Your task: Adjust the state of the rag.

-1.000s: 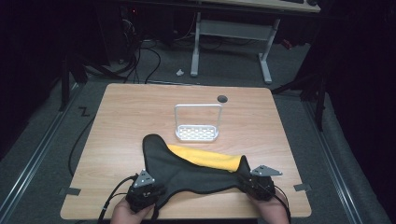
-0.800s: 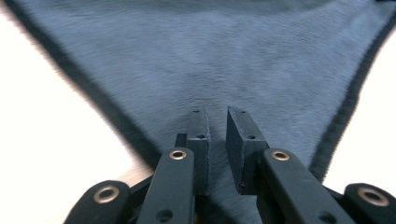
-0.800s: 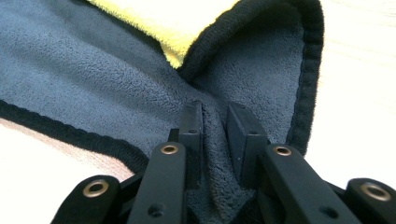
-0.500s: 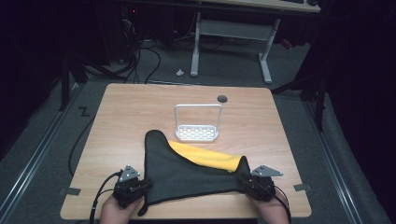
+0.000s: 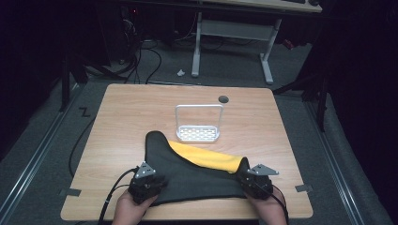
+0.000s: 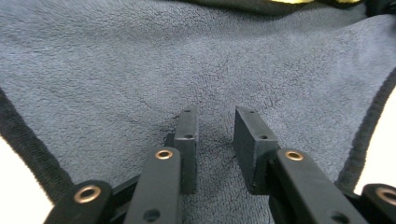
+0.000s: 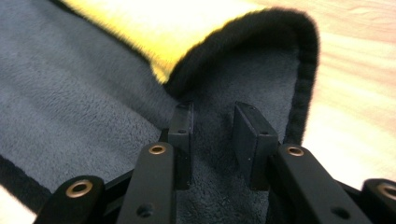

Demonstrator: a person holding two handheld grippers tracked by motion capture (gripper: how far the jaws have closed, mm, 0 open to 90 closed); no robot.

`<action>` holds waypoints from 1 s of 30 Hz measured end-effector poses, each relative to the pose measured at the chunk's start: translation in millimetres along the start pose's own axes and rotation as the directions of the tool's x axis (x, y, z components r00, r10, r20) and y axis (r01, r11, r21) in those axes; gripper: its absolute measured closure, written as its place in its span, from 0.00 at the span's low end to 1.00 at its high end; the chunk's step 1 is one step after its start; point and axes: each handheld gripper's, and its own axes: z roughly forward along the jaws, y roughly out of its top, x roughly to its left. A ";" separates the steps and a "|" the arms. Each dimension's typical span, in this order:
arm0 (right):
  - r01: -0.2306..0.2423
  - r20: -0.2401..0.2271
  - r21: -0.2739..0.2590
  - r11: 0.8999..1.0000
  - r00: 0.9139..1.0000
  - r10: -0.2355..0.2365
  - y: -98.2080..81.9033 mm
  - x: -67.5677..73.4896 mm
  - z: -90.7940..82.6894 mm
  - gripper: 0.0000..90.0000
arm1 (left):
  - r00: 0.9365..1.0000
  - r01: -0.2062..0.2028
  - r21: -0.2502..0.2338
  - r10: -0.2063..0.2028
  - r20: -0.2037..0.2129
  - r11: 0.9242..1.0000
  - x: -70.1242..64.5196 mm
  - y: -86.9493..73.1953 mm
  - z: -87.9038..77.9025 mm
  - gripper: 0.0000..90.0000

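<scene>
The left gripper [image 5: 149, 180] slid outward along the cloth's [image 5: 197, 176] near edge, then back inward, while both grippers' jaws opened, the cloth lying slack between their fingers [image 6: 187, 140].

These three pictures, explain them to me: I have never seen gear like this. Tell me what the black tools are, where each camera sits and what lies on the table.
A person sits at a wooden table holding a hand-held gripper in each hand: the left gripper and the right gripper. The high view looks down from above. The other two cameras ride on the grippers, looking along their black jaws. A dark grey cloth with a yellow side lies spread out, a small white rack behind it. Both jaws stand apart over the cloth's near corners, having just been opening; nothing is pinched.
</scene>
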 end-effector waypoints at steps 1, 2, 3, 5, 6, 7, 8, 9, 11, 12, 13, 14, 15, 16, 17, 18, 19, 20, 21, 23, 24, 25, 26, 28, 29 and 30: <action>0.005 -0.017 0.007 1.000 1.000 -0.005 -2.5 4.6 -3.9 0.78 | 1.000 0.002 0.004 -0.002 0.000 1.000 0.7 -1.7 -2.6 0.80; 0.009 -0.025 0.012 1.000 1.000 -0.009 -4.0 7.8 -6.3 0.78 | 1.000 0.004 0.011 -0.004 0.000 1.000 2.2 -4.9 -7.5 0.80; 0.009 -0.034 0.015 1.000 0.999 -0.008 -6.0 13.2 -10.1 0.77 | 1.000 0.007 0.015 -0.007 0.003 1.000 3.6 -7.7 -11.6 0.80; 0.019 -0.054 0.013 1.000 0.998 -0.018 -9.8 21.1 -15.3 0.77 | 1.000 0.030 0.010 -0.030 0.000 0.999 7.6 -14.6 -20.4 0.80; 0.029 -0.056 0.008 1.000 0.998 -0.028 -10.1 24.8 -17.9 0.75 | 0.999 0.044 0.002 -0.044 -0.001 0.999 9.7 -17.2 -23.0 0.80; 0.035 -0.054 -0.003 0.999 0.998 -0.036 -9.4 26.7 -19.7 0.74 | 0.998 0.056 0.003 -0.056 -0.010 0.998 12.7 -18.5 -25.9 0.80; 0.039 -0.055 -0.021 0.999 0.998 -0.040 -6.8 29.0 -22.8 0.72 | 0.998 0.048 0.009 -0.048 -0.032 0.999 14.3 -17.4 -27.1 0.80; 0.039 -0.055 -0.039 0.999 0.998 -0.041 -4.2 30.1 -24.7 0.70 | 0.998 0.039 0.009 -0.039 -0.054 0.999 15.1 -16.8 -27.4 0.80; 0.036 -0.058 -0.064 0.997 0.998 -0.040 0.1 31.4 -26.5 0.67 | 0.997 0.031 0.000 -0.031 -0.074 1.000 19.7 -16.9 -27.6 0.80; 0.039 -0.056 -0.073 0.997 0.997 -0.043 2.2 32.5 -27.1 0.64 | 0.996 0.056 -0.012 -0.056 -0.062 0.998 22.8 -17.1 -27.3 0.80; 0.045 -0.053 -0.089 0.995 0.997 -0.050 4.8 33.6 -27.6 0.62 | 0.996 0.064 -0.015 -0.065 -0.059 0.998 24.1 -17.1 -27.2 0.80; 0.039 -0.057 -0.096 0.995 0.997 -0.045 6.3 34.4 -28.1 0.60 | 0.996 0.067 -0.019 -0.068 -0.058 0.998 24.8 -16.9 -26.8 0.80; 0.034 -0.059 -0.106 0.994 0.997 -0.040 8.4 35.7 -28.6 0.59 | 0.996 0.060 -0.018 -0.061 -0.062 0.998 25.0 -16.4 -26.5 0.80; 0.040 -0.056 -0.122 0.992 0.997 -0.047 11.1 36.6 -28.9 0.58 | 0.996 0.059 -0.017 -0.060 -0.065 0.998 25.0 -16.2 -26.4 0.80; 0.037 -0.057 -0.128 0.991 0.997 -0.045 12.7 37.6 -29.1 0.56 | 0.996 0.063 -0.020 -0.064 -0.065 0.998 25.1 -16.2 -26.0 0.80; 0.038 -0.060 -0.133 0.990 0.997 -0.046 15.0 39.0 -29.1 0.55 | 0.996 0.064 -0.022 -0.066 -0.064 0.998 25.4 -16.2 -25.8 0.80; 0.044 -0.054 -0.142 0.989 0.997 -0.052 17.5 40.8 -28.7 0.55 | 0.996 0.064 -0.023 -0.065 -0.063 0.998 25.4 -16.3 -25.7 0.80; 0.049 -0.054 -0.147 0.988 0.997 -0.057 18.7 41.5 -27.7 0.55 | 0.996 0.061 -0.025 -0.063 -0.061 0.998 25.6 -16.4 -25.5 0.80; 0.053 -0.055 -0.143 0.988 0.997 -0.062 20.6 43.0 -25.0 0.54 | 0.996 0.062 -0.026 -0.064 -0.061 0.998 25.7 -16.4 -25.5 0.79; 0.064 -0.057 -0.130 0.989 0.996 -0.072 23.7 45.5 -18.1 0.54 | 0.996 0.065 -0.027 -0.066 -0.056 0.998 25.9 -16.6 -25.5 0.79; 0.076 -0.057 -0.124 0.989 0.995 -0.084 25.0 46.1 -14.2 0.54 | 0.996 0.065 -0.029 -0.066 -0.051 0.997 26.3 -16.8 -25.6 0.79; 0.091 -0.060 -0.103 0.991 0.993 -0.097 26.5 47.5 -6.8 0.54 | 0.996 0.067 -0.030 -0.069 -0.048 0.997 26.7 -16.9 -25.6 0.79; 0.101 -0.064 -0.087 0.991 0.992 -0.106 26.9 47.8 -1.6 0.55 | 0.997 0.069 -0.032 -0.071 -0.045 0.997 27.4 -17.2 -25.7 0.79; 0.119 -0.078 -0.035 0.992 0.990 -0.121 26.0 48.9 12.0 0.64 | 0.996 0.071 -0.034 -0.072 -0.043 0.997 27.7 -17.7 -25.8 0.79; 0.124 -0.088 -0.019 0.992 0.988 -0.125 25.4 49.6 14.9 0.75 | 0.997 0.069 -0.035 -0.071 -0.044 0.997 27.5 -17.8 -25.8 0.79; 0.138 -0.081 -0.010 0.990 0.987 -0.138 25.0 51.6 16.5 0.85 | 0.997 0.066 -0.036 -0.068 -0.045 0.997 27.2 -17.9 -25.7 0.79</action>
